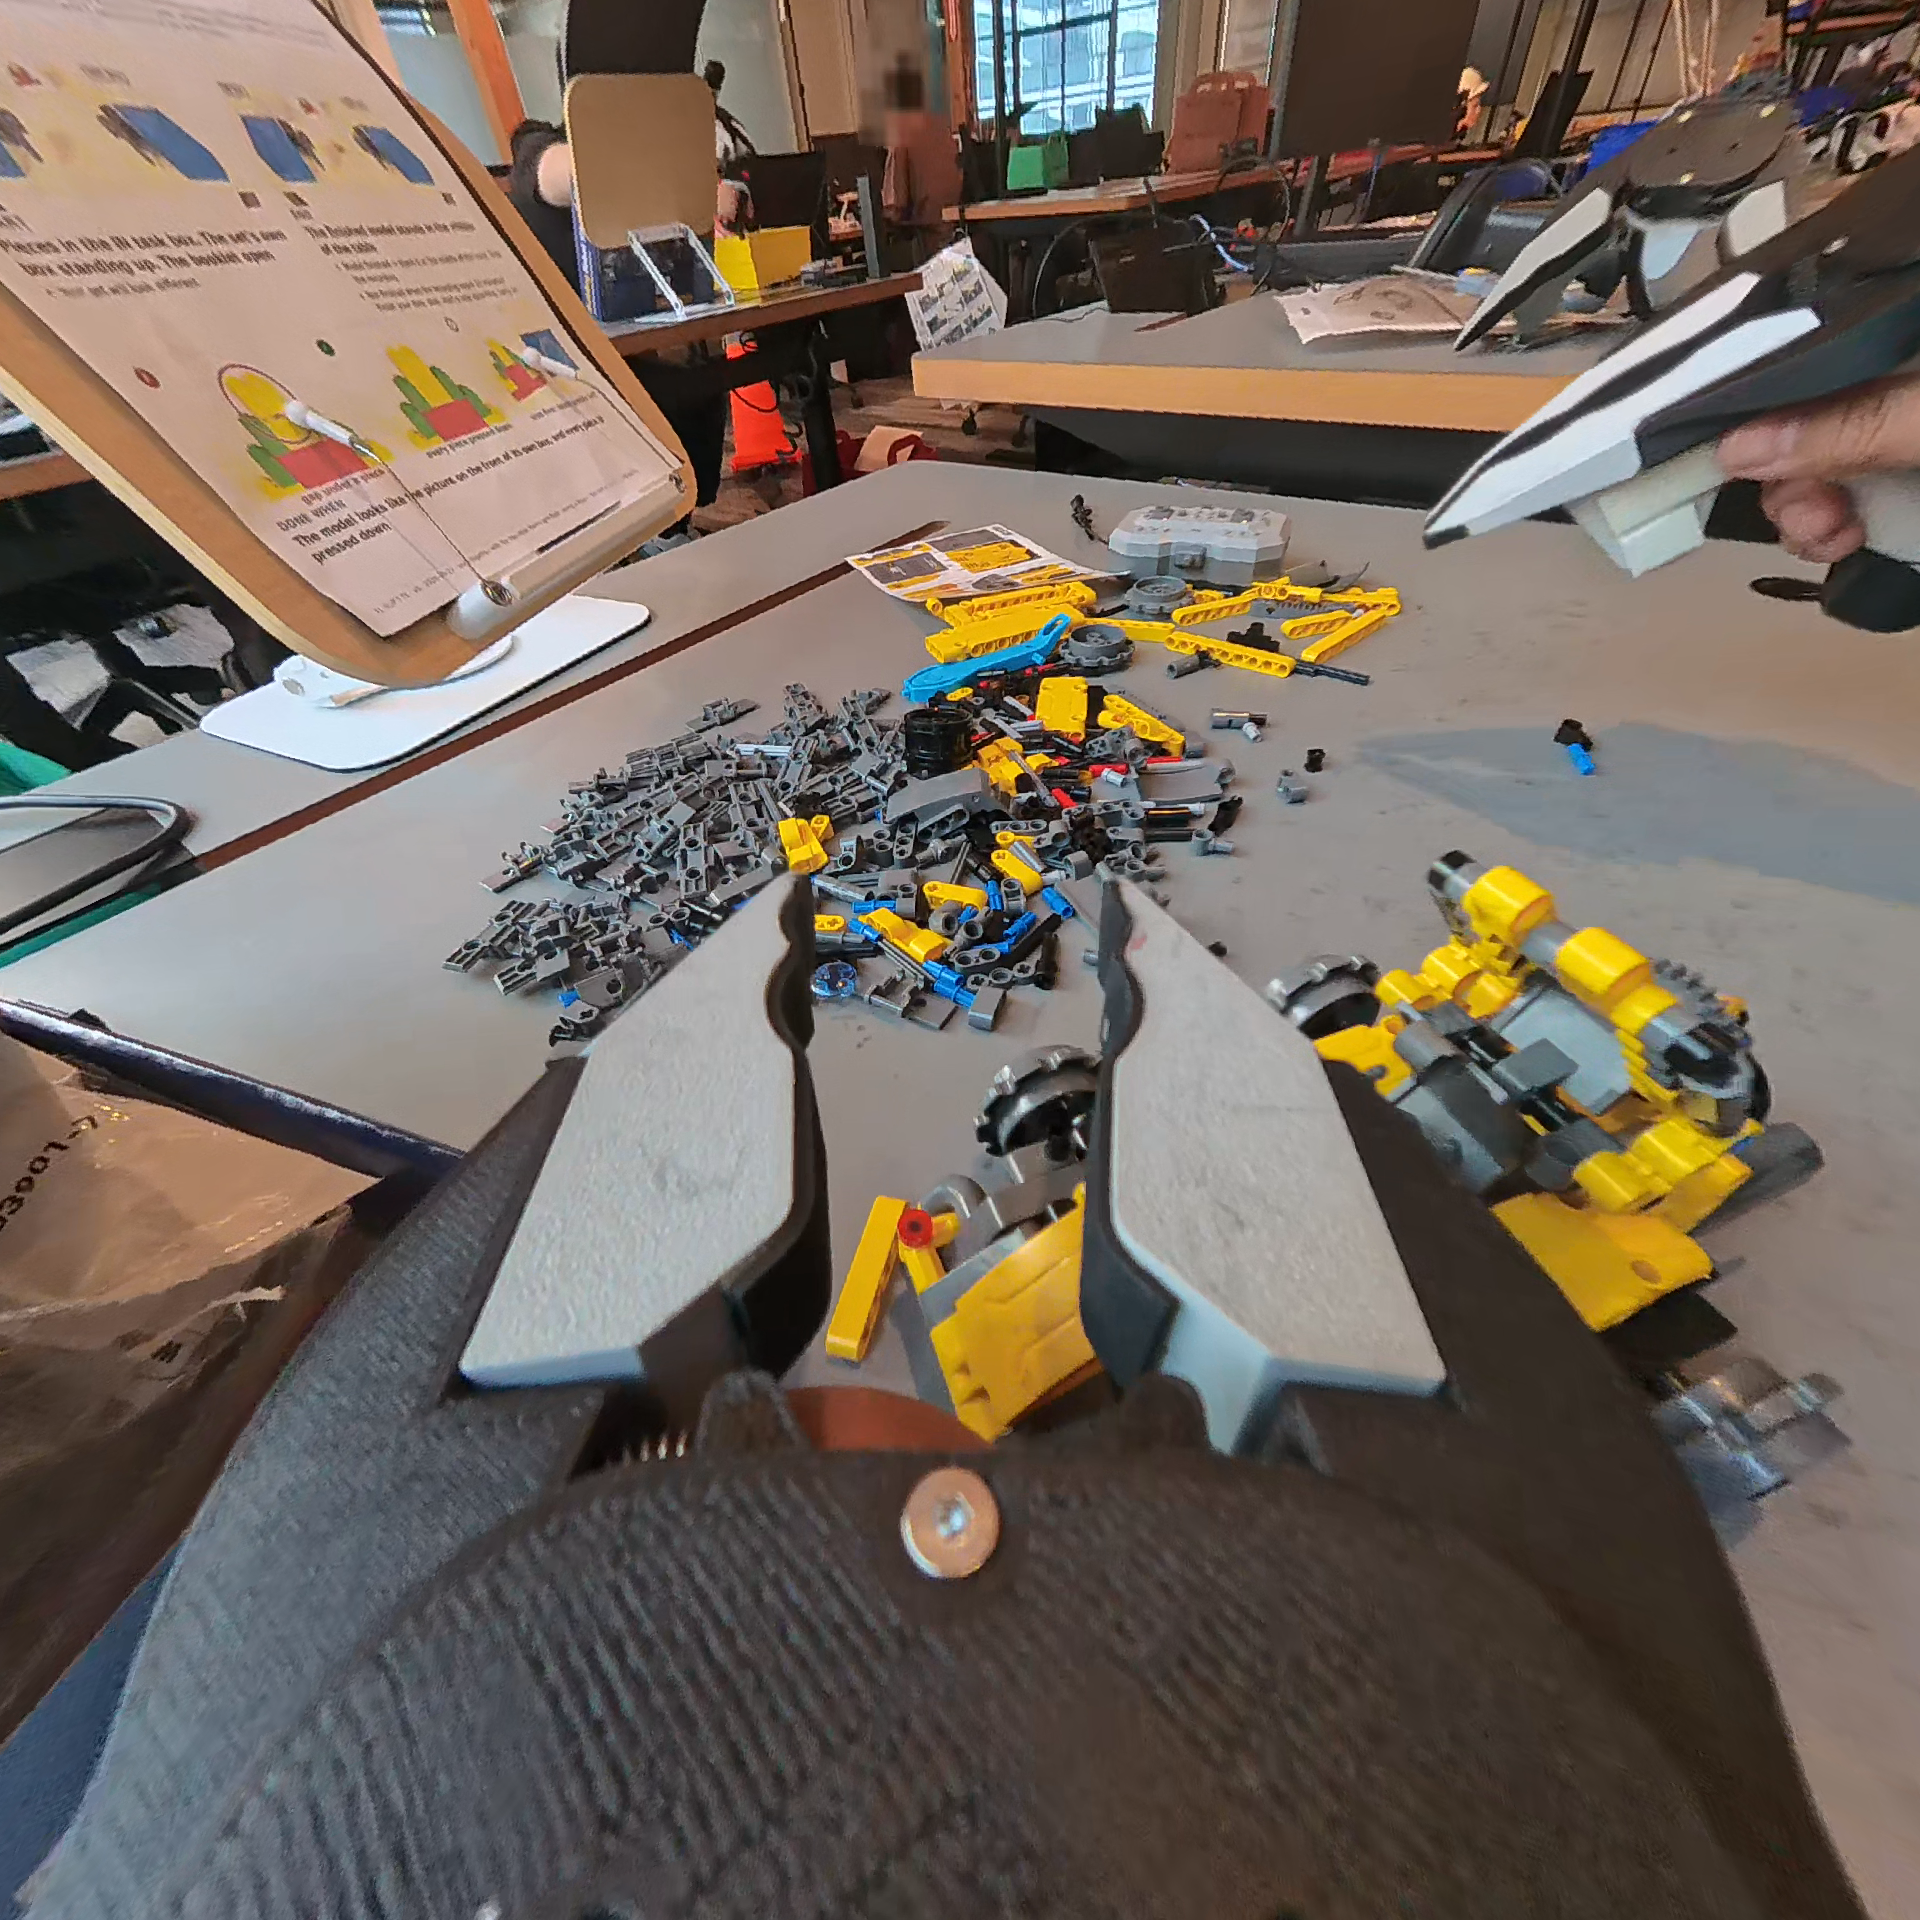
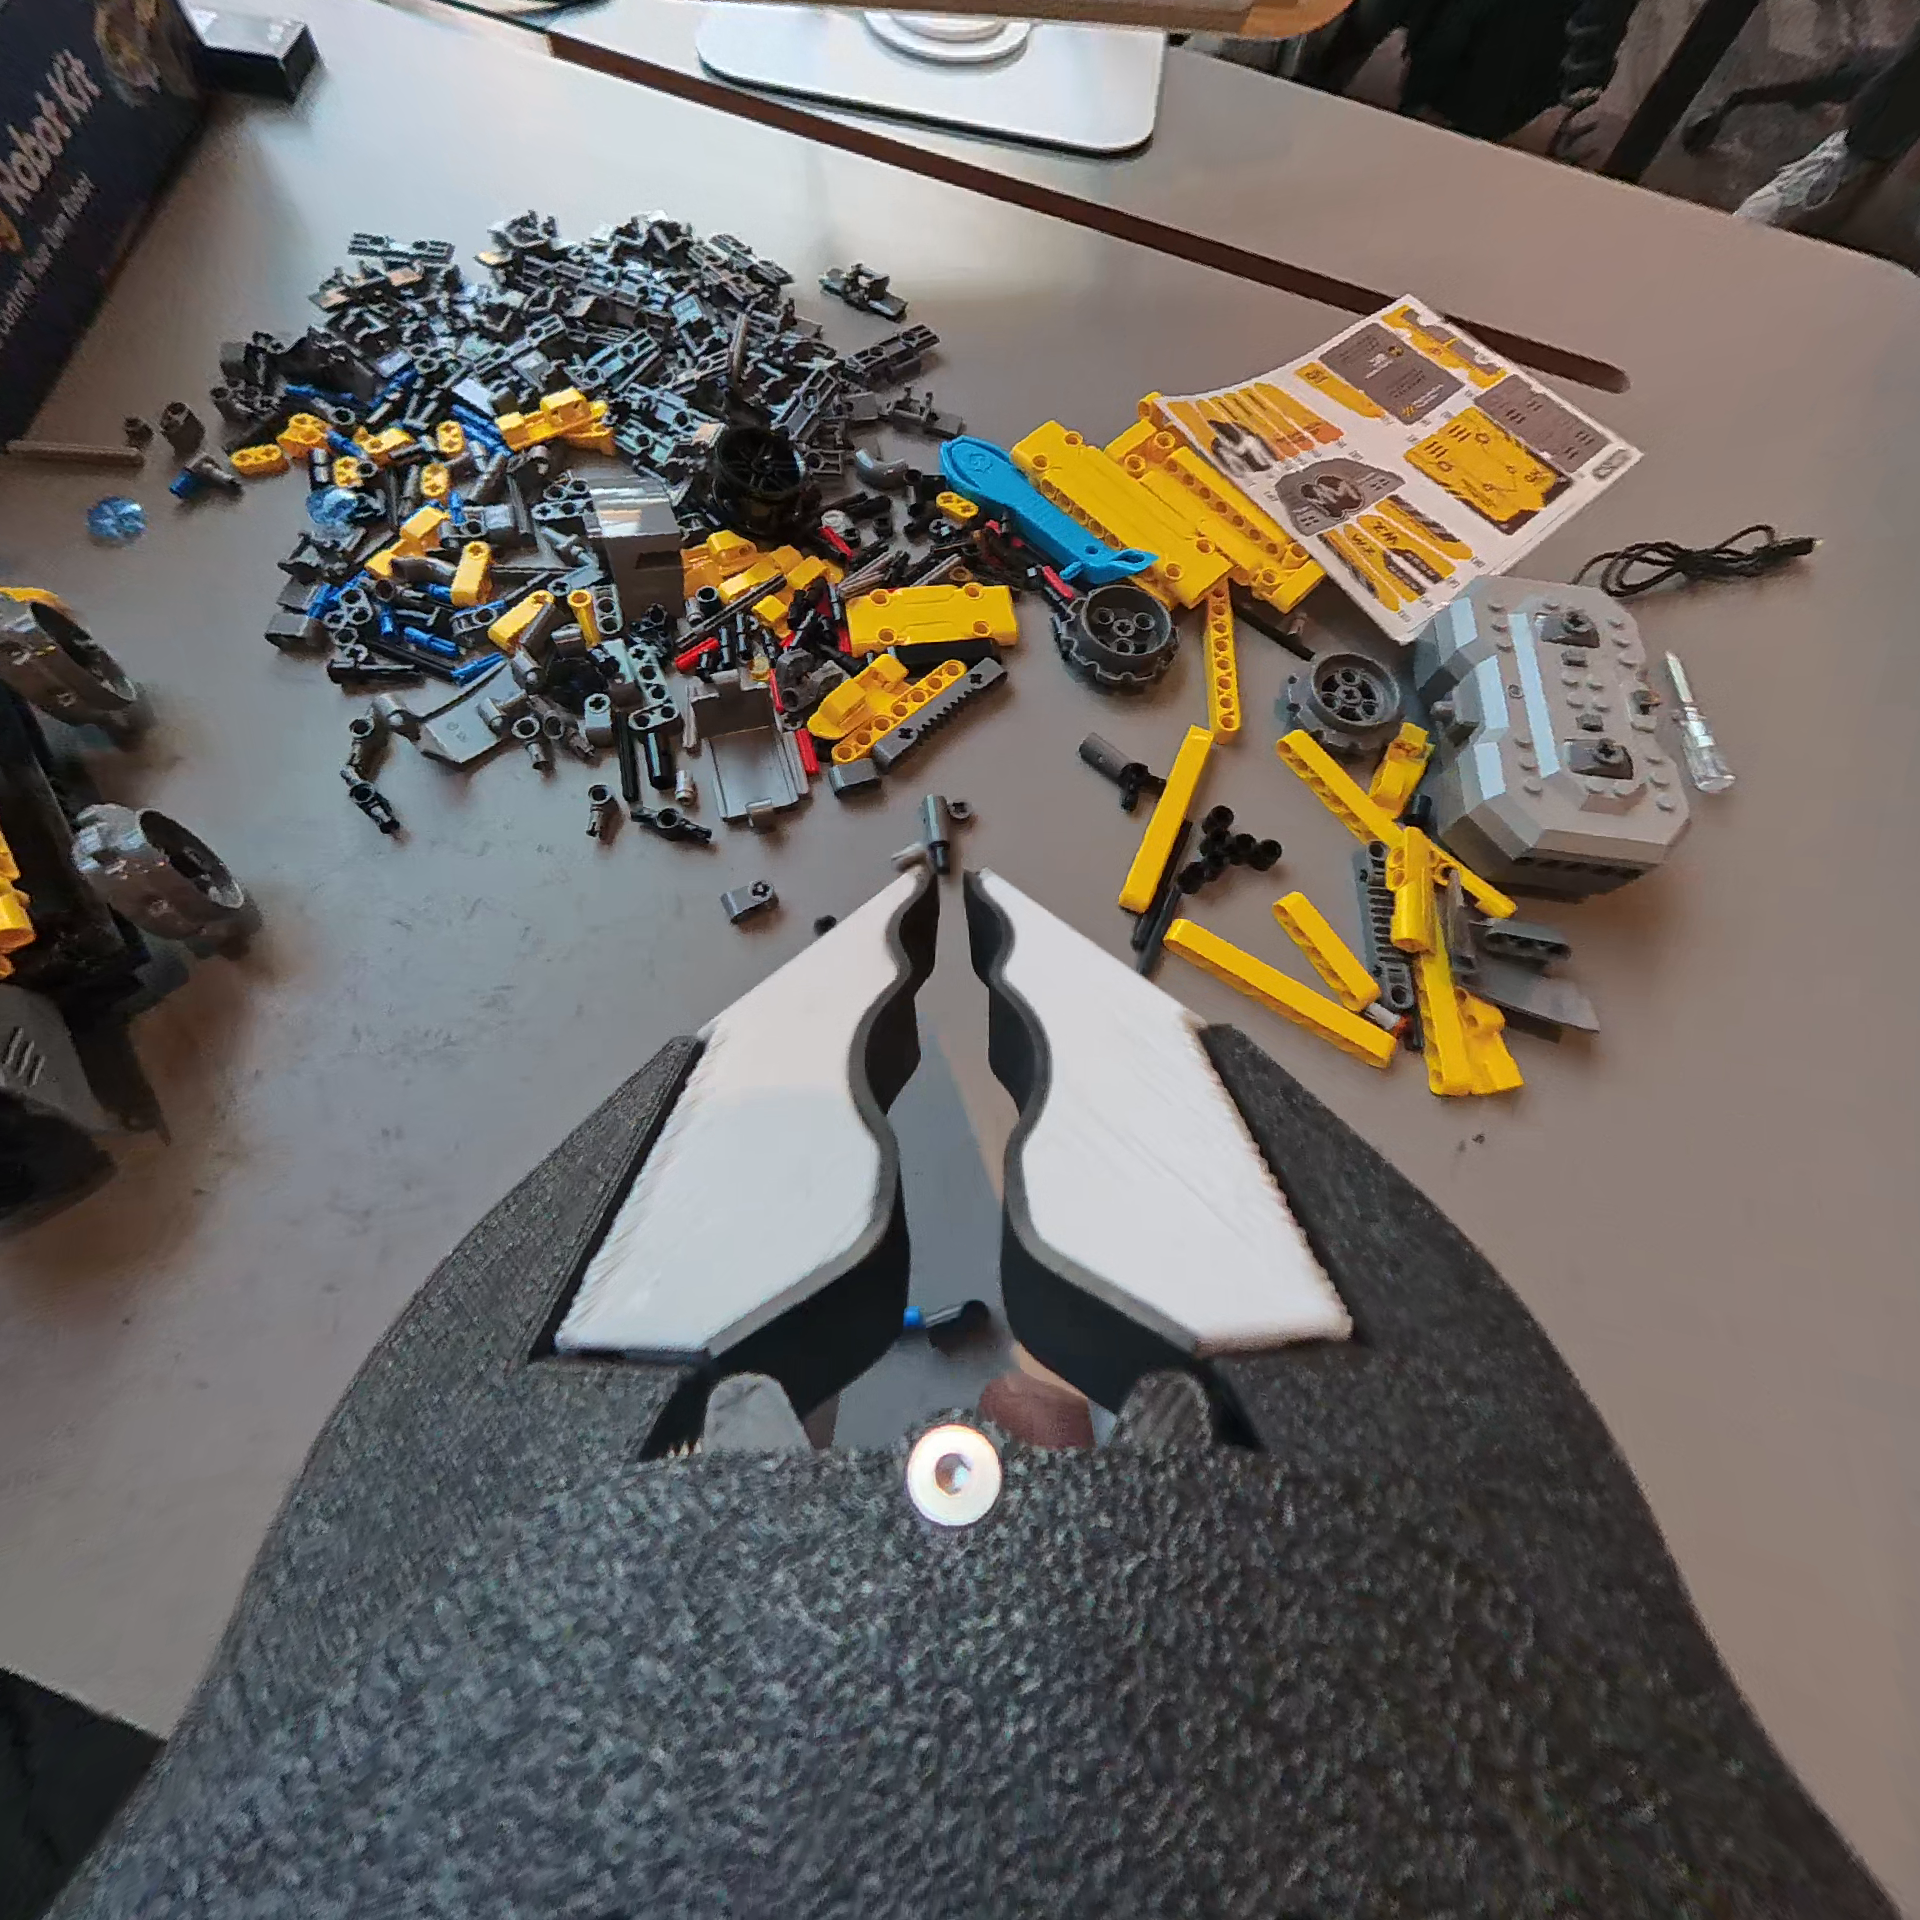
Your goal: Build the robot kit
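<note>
My left gripper (image 1: 951, 888) is open and hangs low over the grey table (image 1: 312, 935), its tips at the near edge of a pile of small grey, black, yellow and blue building pieces (image 1: 831, 821). A partly built yellow and grey model (image 1: 1538, 1091) lies under and to the right of its right finger; no pad presses on it. My right gripper (image 2: 948, 878) is shut, with nothing seen between its pads. In the left wrist view it (image 1: 1439, 535) is held up in the air at the right. A small dark pin (image 2: 937, 823) lies on the table just beyond its tips.
An instruction sheet on a wooden stand (image 1: 312, 343) rises at the left. A grey battery box (image 2: 1548, 727), a sticker sheet (image 2: 1403, 457), yellow beams (image 2: 1278, 992) and a blue tool (image 2: 1039, 509) lie beyond the pile. A dark kit box (image 2: 62, 187) stands at the table's far left. The grippers' ends are close to 25 cm from one another. My right tips are roughly 10 cm from the small dark pin (image 2: 937, 823). It is also in sight in the left wrist view (image 1: 1224, 726).
</note>
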Motion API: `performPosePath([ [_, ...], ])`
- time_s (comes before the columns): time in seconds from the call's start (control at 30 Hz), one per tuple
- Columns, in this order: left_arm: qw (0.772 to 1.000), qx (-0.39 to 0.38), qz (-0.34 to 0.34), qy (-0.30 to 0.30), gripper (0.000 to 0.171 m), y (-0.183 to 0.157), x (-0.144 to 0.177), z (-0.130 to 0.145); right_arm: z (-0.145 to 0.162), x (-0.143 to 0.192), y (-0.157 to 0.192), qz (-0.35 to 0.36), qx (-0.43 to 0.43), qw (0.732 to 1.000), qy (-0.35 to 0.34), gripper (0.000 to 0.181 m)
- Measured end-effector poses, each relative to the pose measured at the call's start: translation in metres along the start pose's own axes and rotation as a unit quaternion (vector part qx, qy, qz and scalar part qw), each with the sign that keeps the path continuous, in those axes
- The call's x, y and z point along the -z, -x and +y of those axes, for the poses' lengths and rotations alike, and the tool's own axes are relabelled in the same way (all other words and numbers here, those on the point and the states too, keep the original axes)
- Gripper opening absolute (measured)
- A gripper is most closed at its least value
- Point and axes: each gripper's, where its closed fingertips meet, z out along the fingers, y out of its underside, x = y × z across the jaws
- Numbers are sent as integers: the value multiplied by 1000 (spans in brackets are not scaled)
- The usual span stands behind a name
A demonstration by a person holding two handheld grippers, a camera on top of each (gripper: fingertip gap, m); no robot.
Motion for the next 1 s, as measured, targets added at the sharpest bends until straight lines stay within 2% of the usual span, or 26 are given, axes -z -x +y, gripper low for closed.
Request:
performPosePath([
  [0.1, 1000, 8, 0, 4, 52, 3, -2, 3, 9, -12, 14, -39, 7, 999, 17, 4],
  [0.23, 1000, 23, 4, 8, 51, 5, -4, 6, 19, -21, 11, -25, 26, 999, 34, 7],
  [0.33, 1000, 25, 8, 13, 51, 4, -5, 9, 21, -22, 4, -21, 10, 999, 29, 7],
  [0.57, 999, 37, 14, 25, 53, 4, -6, 13, 11, -19, -15, -9, -54, 998, -12, 4],
  [0.87, 999, 38, 18, 22, 53, 2, -6, 12, 1, -17, -19, 10, -41, 999, -26, 7],
  [1.0, 999, 41, 19, 18, 52, 2, -6, 11, 4, -17, -25, 12, -63, 998, -23, 10],
])
